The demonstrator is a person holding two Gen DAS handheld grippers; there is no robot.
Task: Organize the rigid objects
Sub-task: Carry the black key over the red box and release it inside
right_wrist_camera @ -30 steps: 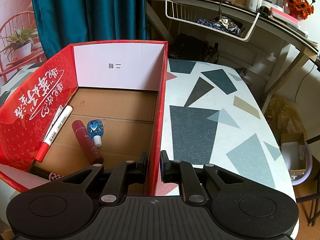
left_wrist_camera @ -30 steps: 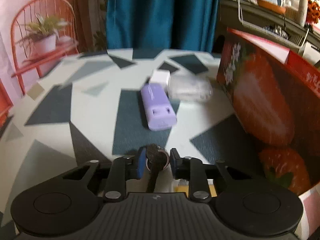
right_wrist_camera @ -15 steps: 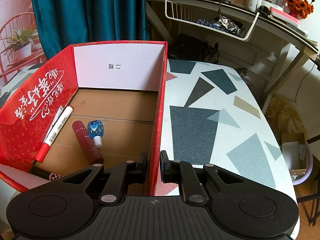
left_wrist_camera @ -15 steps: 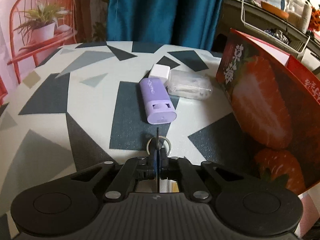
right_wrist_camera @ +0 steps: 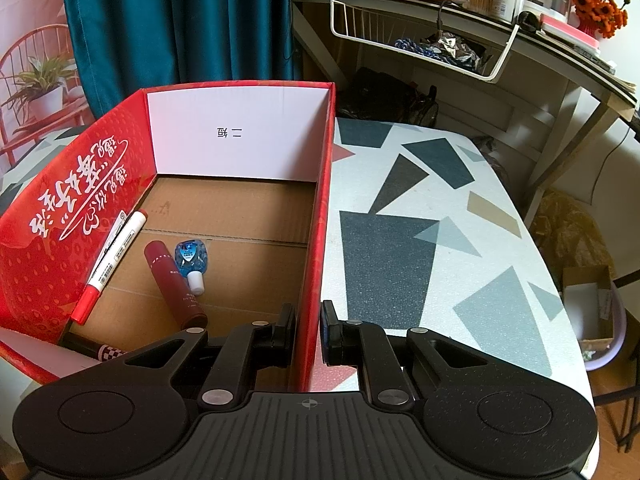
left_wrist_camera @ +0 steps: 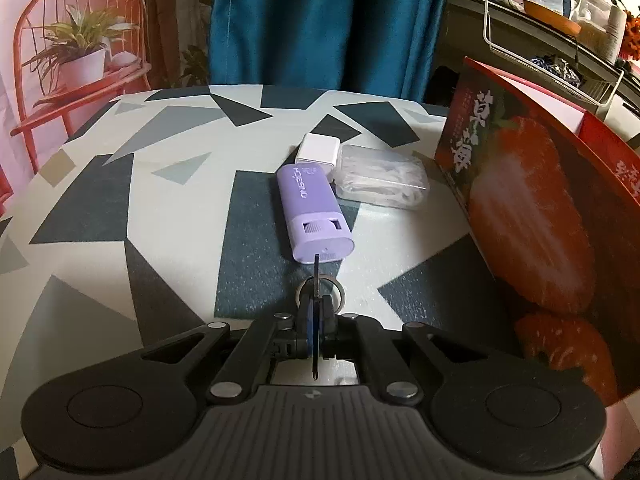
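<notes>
Left gripper [left_wrist_camera: 316,312] clamped on thin key [left_wrist_camera: 316,280], near purple case [left_wrist_camera: 314,212]; right gripper [right_wrist_camera: 308,332] astride box wall [right_wrist_camera: 320,220].

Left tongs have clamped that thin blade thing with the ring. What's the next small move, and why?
Probably lift the left tongs and carry the key-like piece right, toward the red box. It is gripped edge-on, the purple case lies just ahead, and the right tongs straddle the box wall.

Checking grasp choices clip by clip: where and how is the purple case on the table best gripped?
Grip the purple case across its narrow width at mid-body, coming from above with the jaws on its long sides. It lies flat, and the white block and clear packet crowd only its far end.
</notes>
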